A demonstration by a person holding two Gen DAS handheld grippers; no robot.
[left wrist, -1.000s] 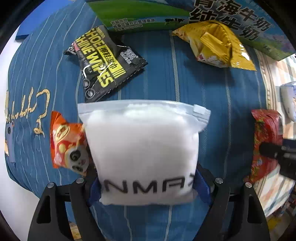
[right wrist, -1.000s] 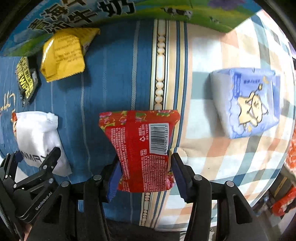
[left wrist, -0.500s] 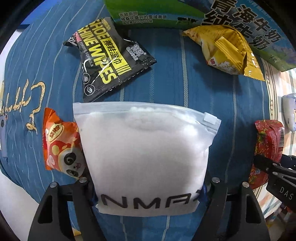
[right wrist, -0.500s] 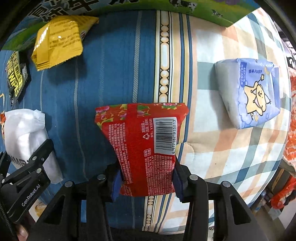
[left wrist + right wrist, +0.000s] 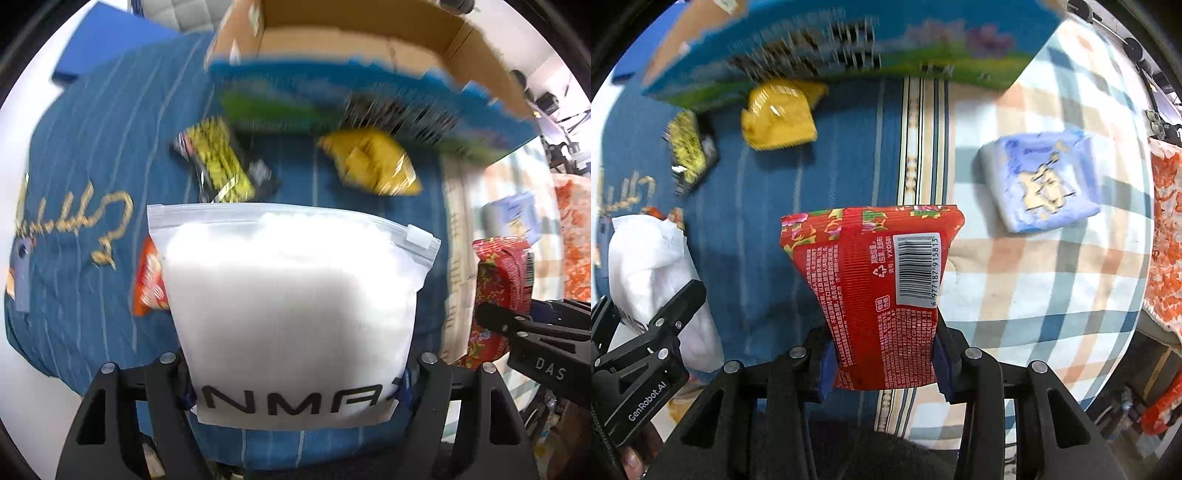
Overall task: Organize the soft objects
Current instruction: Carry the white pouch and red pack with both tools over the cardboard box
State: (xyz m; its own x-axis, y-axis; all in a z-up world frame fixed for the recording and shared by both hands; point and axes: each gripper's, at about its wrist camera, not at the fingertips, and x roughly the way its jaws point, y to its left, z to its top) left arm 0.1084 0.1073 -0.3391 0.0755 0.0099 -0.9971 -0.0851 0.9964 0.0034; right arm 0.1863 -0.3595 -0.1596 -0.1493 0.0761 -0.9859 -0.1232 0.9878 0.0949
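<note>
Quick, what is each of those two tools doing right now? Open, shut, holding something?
Left tool: closed on the white zip bag.
Right tool: closed on the red packet.

Bright, even light; fisheye-bent edges; motion-blurred background, while the held white pouch (image 5: 291, 302) stays sharp.

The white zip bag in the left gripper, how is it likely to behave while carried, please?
The white zip bag looks puffy with soft filling, so probably light and squashy. Pinched only at its bottom edge by the left gripper, its top may flop. The smooth film might slip.
</note>
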